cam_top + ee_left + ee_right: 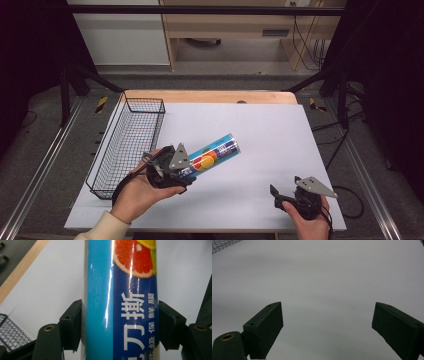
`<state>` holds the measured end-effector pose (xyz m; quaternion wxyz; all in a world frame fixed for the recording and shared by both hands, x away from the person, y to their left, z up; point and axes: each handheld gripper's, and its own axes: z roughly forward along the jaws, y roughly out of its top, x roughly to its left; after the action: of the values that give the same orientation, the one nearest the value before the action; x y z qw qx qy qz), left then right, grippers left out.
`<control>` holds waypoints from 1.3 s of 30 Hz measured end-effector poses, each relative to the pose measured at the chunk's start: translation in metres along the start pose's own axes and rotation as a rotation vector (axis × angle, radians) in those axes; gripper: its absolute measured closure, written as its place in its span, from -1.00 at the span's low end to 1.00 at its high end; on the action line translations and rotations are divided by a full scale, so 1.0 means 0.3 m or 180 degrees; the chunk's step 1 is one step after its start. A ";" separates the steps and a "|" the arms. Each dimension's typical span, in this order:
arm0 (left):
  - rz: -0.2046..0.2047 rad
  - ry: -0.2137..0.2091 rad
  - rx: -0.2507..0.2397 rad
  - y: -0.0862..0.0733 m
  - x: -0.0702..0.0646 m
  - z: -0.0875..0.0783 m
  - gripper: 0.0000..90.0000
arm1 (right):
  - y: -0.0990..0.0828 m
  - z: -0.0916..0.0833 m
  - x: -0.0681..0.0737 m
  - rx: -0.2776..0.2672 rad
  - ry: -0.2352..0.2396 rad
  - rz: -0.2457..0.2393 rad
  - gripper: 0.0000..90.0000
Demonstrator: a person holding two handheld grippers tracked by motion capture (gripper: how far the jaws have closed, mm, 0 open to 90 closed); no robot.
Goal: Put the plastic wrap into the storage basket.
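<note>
A blue tube of cling film point(215, 152) with a grapefruit picture and white lettering is held off the white table, slanting up to the right. My left gripper point(186, 171) is shut on its lower end. In the left gripper view both black pads press the sides of the tube point(120, 300). My right gripper point(276, 196) rests near the front right of the table with its jaws spread wide. In the right gripper view nothing lies between the fingers point(265, 327).
A black wire basket point(125, 145) stands along the left edge of the white table top point(280, 135), close to my left hand. A wooden strip runs along the table's far edge. Black frame posts stand at both back corners.
</note>
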<state>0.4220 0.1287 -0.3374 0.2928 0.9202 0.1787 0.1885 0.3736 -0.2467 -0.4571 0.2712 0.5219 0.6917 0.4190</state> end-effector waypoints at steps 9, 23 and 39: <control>-0.0198 0.0211 0.0040 -0.030 0.020 -0.069 -0.29 | -0.001 0.000 -0.001 0.0001 -0.0024 -0.0002 -0.77; -0.0513 0.0354 0.0080 -0.093 0.050 -0.112 -0.29 | 0.000 -0.002 0.002 -0.0043 -0.0033 -0.0002 -0.77; -0.0738 0.0531 0.0153 -0.122 0.091 -0.166 -0.29 | -0.002 0.001 0.001 -0.0023 -0.0034 0.0006 -0.77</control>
<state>0.4152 0.1921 -0.3154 0.2745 0.8813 0.3119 0.2249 0.3735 -0.2463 -0.4578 0.2764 0.5238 0.6883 0.4189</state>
